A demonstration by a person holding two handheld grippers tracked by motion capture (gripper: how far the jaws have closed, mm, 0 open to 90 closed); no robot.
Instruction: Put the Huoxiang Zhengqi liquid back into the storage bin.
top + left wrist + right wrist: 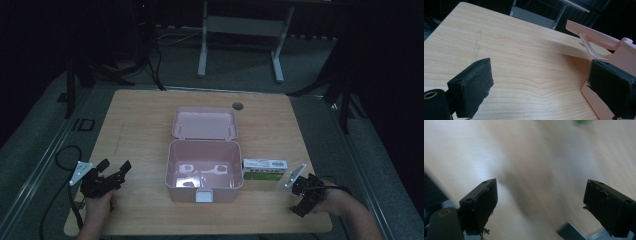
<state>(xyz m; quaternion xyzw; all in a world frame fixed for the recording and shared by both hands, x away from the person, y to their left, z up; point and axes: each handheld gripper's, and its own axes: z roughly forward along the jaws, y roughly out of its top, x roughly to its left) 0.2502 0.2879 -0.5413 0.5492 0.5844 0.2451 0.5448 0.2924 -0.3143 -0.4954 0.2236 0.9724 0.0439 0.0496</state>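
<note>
You are facing the table, with the open box sitting at its middle and the lid lying flat directly behind it, touching its far edge. The carton is lying just beside the box's right wall. Your left gripper is resting left of the box, near the front edge. Your right gripper is sitting right of the carton, at the front right corner.
</note>
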